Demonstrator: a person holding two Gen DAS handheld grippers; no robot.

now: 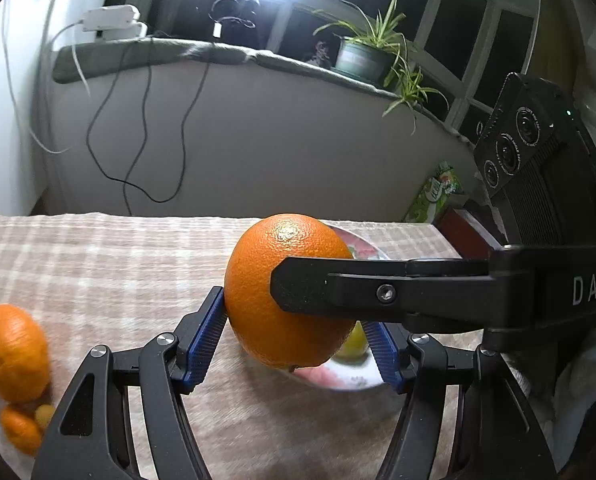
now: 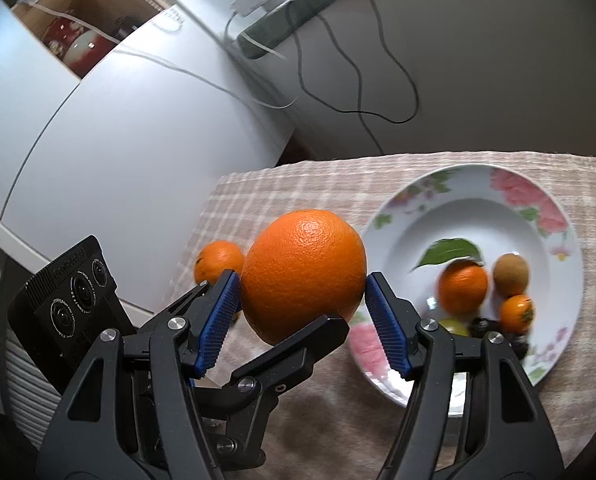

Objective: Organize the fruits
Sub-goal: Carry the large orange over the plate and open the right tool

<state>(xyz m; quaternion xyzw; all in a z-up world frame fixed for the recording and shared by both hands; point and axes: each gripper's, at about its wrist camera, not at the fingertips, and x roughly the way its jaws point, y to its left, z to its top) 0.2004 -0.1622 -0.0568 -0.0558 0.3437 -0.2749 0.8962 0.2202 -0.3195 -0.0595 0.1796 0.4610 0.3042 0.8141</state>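
Orange and pebbled, the big orange sits off the cloth, pinched from both sides at once: your right gripper has its blue pads against its flanks, and your left gripper clamps it too (one of its black fingers crosses underneath in the right view). Just beyond it lies the flowered plate, holding a leafed tangerine, a kiwi and a small persimmon. More tangerines rest on the checked tablecloth to your left.
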